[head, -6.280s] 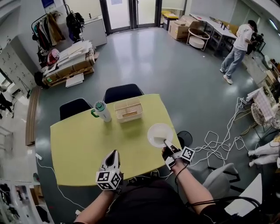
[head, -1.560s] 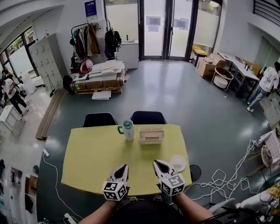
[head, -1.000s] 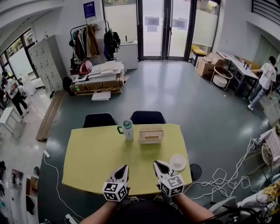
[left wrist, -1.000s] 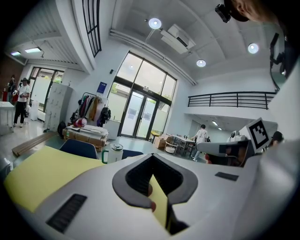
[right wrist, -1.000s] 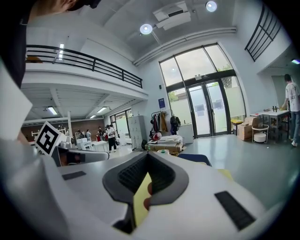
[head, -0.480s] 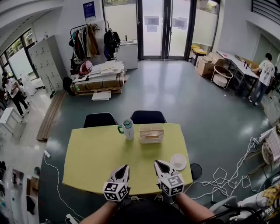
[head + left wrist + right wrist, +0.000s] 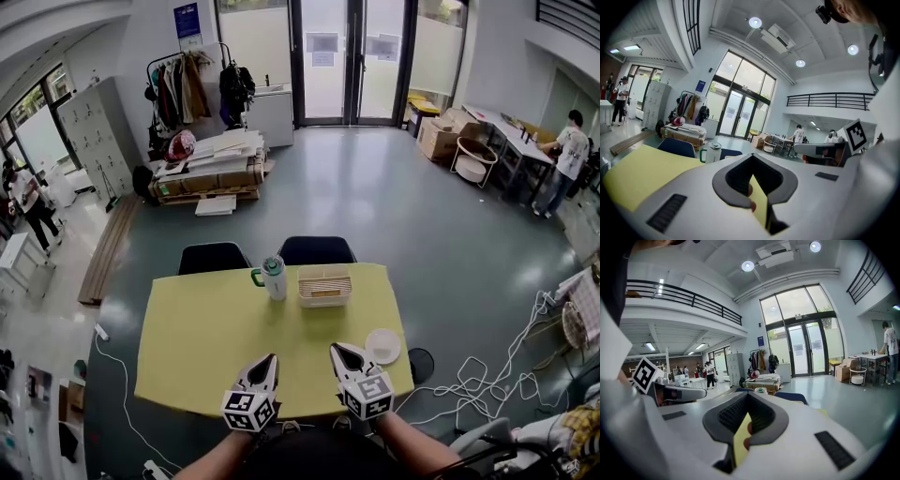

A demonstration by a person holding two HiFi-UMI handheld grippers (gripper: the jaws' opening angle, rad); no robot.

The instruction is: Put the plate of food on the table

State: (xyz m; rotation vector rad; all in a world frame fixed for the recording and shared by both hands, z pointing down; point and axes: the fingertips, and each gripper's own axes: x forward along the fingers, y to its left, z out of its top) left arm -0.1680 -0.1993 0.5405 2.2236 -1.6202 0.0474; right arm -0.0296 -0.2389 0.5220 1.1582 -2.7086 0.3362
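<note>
Now, lying flat on the yellow counter [image 7: 206,347]: white plate [image 7: 382,346], near the right edge and close to the front corner. Too small to make out any food on it.

Just left of the plate, with a small gap between: right gripper [image 7: 335,349], closed tight, tips together, holding nothing. Through the hollow behind the tips, just a sliver of yellow counter. A little further left: left gripper [image 7: 270,357], closed the same way, also holding nothing. Both over the front part of the counter, side by side, pointing away from the person and tipped down a little.

At the far side of the counter: white mug [image 7: 273,277] with a green lid and handle, standing upright. Right beside it: pale slatted basket [image 7: 324,286]. Both well apart from the plate. Between the grippers and those two things, only bare yellow counter.

Behind the counter: dark chair [image 7: 214,256] on the left, second chair [image 7: 317,249] on the right, both pushed in. On the grey floor [image 7: 375,206] to the right: tangle of white cables [image 7: 473,380]. Farther back: pile of cardboard and boards [image 7: 211,164], rack of clothes [image 7: 187,84], glass doors [image 7: 347,56]. Far off at the right: person in a white top [image 7: 569,155].
</note>
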